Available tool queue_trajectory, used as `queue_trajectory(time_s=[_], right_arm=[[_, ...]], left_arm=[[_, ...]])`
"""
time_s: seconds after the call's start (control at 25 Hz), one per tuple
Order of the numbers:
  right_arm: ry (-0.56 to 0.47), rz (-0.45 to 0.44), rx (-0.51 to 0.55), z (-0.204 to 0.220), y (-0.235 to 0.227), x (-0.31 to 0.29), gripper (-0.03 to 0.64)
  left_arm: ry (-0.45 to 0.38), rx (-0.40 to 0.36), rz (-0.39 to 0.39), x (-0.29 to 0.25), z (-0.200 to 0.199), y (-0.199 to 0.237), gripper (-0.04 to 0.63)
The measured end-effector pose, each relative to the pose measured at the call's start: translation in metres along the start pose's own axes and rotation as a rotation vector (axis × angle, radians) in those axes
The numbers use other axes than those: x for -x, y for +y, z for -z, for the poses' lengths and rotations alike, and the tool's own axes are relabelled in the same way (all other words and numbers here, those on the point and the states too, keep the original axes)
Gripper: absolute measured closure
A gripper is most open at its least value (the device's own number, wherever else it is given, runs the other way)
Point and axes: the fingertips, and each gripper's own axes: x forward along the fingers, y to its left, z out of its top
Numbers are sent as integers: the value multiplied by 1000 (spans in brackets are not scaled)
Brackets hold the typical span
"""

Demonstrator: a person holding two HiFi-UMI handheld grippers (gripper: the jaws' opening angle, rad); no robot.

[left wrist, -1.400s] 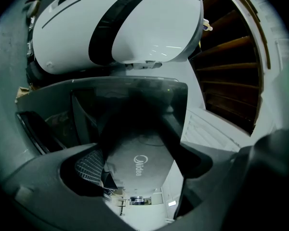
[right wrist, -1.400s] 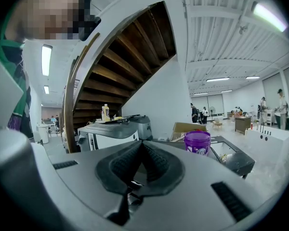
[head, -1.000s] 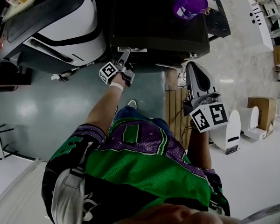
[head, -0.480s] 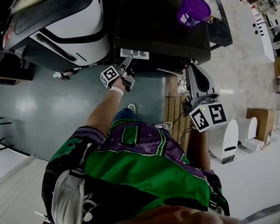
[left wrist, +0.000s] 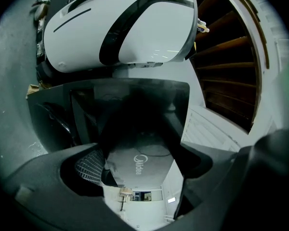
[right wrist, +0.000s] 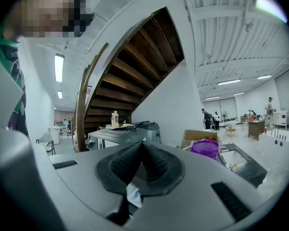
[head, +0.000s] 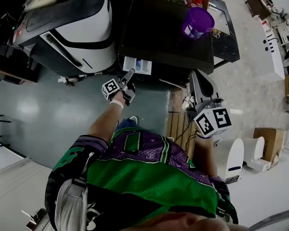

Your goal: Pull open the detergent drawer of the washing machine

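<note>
At the near face of the dark washing machine [head: 166,30], my left gripper [head: 130,74] is clamped on the front of the detergent drawer [head: 136,65]. In the left gripper view, a grey panel bearing a brand logo fills the space between the two jaws. The ribbed pad [left wrist: 89,165] on one side lies just beside the panel's edge. The drawer stands out from the machine's upper left corner. Its white tray is exposed, with a blue part inside.

My right gripper [head: 199,76] is held apart, to the right of the machine's front and touching nothing. Its jaws are pressed together tip to tip with nothing between them. Its marker cube [head: 213,121] faces up toward the head camera.

A purple cup [head: 197,22] stands upright on top of the washing machine, near its far right corner. To the left of the washing machine stands a white machine [head: 79,30] with a dark curved band. Wooden slats [head: 179,125] lie on the floor below the right gripper.

The operator's green and purple jersey [head: 144,172] fills the near part of the head view. In the right gripper view, a wooden staircase [right wrist: 135,76] rises behind the machines.
</note>
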Motion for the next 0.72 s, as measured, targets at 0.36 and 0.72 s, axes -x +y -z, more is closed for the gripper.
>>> queue_trajectory(time_s=[0.36,0.72], right_arm=[[-22,32,7,-10,-26,12,615],[-50,56,-27,-10,-31,15,615]], left_arm=[[-18,14,-14,18,14,-6,161],[5,20,-24,26,17,-2,161]])
